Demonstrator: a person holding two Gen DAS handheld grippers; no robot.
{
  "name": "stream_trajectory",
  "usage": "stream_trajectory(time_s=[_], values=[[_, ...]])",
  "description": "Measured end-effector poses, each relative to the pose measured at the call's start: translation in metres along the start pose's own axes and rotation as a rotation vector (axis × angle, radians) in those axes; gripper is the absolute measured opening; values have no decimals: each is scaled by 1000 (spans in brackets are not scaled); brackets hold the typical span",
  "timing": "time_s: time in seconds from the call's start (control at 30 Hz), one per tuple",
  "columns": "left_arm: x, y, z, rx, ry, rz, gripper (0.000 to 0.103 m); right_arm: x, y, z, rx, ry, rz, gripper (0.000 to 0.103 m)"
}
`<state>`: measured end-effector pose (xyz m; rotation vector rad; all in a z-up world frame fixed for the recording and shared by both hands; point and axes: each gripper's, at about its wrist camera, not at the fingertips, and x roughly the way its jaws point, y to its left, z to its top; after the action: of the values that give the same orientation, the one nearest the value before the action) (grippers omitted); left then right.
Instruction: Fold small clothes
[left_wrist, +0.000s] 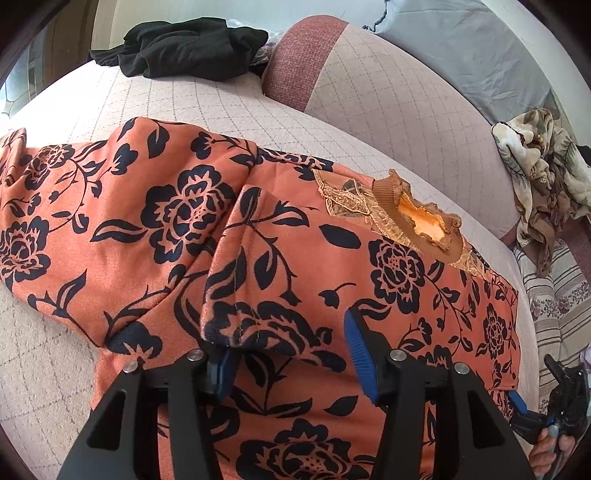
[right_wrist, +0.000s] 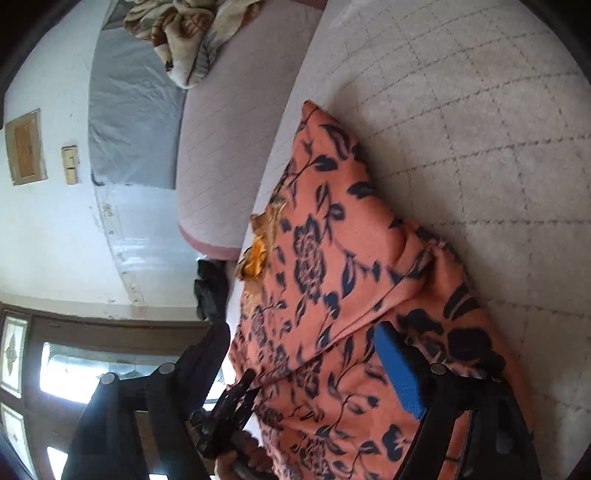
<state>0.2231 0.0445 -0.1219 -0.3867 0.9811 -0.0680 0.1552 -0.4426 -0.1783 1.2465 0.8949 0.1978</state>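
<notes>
One orange floral top (left_wrist: 295, 280) lies spread on the quilted bed (left_wrist: 184, 110), collar (left_wrist: 421, 221) toward the pillows, with a sleeve (left_wrist: 236, 266) already laid across the body, so the fold looks part done. The left gripper (left_wrist: 291, 354) hangs over the front of the top with its jaws apart; the sleeve's cuff drapes against the left blue pad (left_wrist: 225, 369), while the right pad stands clear of the cloth, so nothing is clamped. It seems to be letting the cuff settle where the fold wants it. In the right wrist view the right gripper (right_wrist: 295, 373) is rolled on its side at the top's other edge, jaws wide apart, one blue pad (right_wrist: 399, 373) resting over the cloth and the other off the bed's side; it pinches nothing. A hand (right_wrist: 240, 454) shows below, around the other tool's handle.

Counted: one top in hand, two grippers, one black garment (left_wrist: 184, 48) heaped at the far end of the bed, probably waiting its turn, and one patterned blanket (left_wrist: 539, 177) bunched beside the pillow (left_wrist: 369, 70). The blur in the right view makes finer details of that edge hard to tell.
</notes>
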Motion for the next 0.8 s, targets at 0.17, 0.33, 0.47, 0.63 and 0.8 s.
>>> stream_trajectory(time_s=[0.17,0.33,0.47,0.63,0.8], values=[[1,2,0,9,2,-15,54,-14,-4,12,45,-79,-84,67],[0,0,-2,31,1,-8,55,-6,49,-8,-171,-26,-229,72],[1,2,-1,25,4,-17,55,-10,78,-20,-269,-30,-216,73],[-5,8,4,-11,31,-43,55,22,52,-3,-258,-33,-209,83],[-63,57,29,-132,-64,-151,59,13,55,-2,-267,-80,-224,80]])
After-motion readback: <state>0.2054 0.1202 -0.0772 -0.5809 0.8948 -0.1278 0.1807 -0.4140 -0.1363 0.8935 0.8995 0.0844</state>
